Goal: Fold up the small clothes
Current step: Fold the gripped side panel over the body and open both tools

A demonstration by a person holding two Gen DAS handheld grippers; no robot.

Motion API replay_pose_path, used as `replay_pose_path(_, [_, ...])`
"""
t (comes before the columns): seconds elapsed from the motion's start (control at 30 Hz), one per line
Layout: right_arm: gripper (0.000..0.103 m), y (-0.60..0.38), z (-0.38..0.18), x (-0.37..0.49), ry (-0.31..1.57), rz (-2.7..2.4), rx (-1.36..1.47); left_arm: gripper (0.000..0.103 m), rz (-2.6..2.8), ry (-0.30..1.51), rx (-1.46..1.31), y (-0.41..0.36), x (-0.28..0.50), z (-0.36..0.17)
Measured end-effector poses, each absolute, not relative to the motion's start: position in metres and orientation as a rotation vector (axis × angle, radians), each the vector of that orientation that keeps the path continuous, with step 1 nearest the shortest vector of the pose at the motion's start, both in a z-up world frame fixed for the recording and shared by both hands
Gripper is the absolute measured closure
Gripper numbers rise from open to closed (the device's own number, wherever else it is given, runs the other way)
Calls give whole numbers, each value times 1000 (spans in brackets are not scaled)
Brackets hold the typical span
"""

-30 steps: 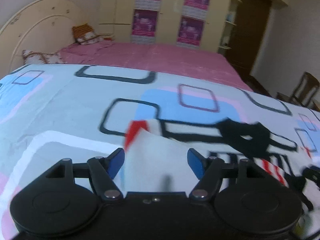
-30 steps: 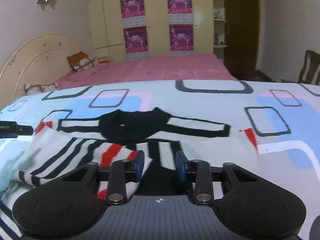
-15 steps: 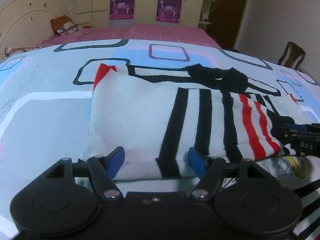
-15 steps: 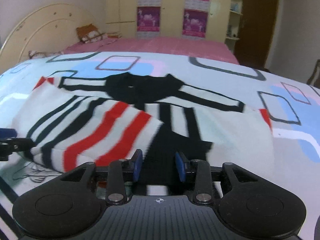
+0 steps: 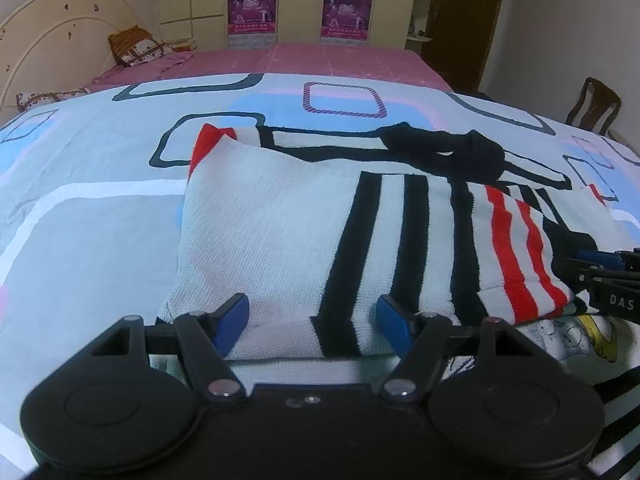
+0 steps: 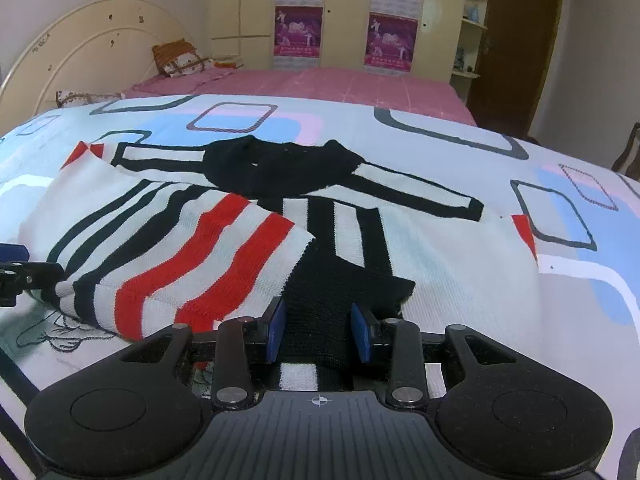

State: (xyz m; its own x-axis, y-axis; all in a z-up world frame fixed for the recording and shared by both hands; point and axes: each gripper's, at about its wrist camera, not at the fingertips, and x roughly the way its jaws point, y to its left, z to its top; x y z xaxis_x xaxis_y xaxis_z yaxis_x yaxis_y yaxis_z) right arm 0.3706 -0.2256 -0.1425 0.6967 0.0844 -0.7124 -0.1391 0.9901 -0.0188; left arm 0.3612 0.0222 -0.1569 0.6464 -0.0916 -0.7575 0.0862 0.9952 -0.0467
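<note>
A small knitted sweater, white with black and red stripes and a black collar, lay on a bed covered by a sheet printed with rounded squares in blue, pink and grey. One side of the sweater was folded over across its middle, so that a striped sleeve with red bands lay on top of the body. Under the near edge of the sweater another piece of cloth with a cartoon drawing showed.

The left tongs stood wide, released, low over the near hem of the folded part; the white knit lay between the blue pads but they did not press on it. The right tongs were narrower, set at the hem over a black patch of the sweater, with the black knit between the two blue pads; whether they pinched the cloth or merely straddled it I could not tell. In the left wrist view the tip of the right tongs showed at the right edge, just beside the red-striped sleeve.

Beyond the patterned sheet a pink bedspread ran to a cream headboard with a cushion, and cupboard doors with purple posters stood behind.
</note>
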Motion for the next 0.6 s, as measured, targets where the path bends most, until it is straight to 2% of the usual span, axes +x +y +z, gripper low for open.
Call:
replay_pose_path(0.3, [65, -236, -125, 371, 820, 197, -70, 34, -21, 889, 21, 12, 359, -147])
replay_pose_path(0.6, [65, -246, -101, 327, 760, 290, -2, 33, -14, 852, 0, -4, 308, -116])
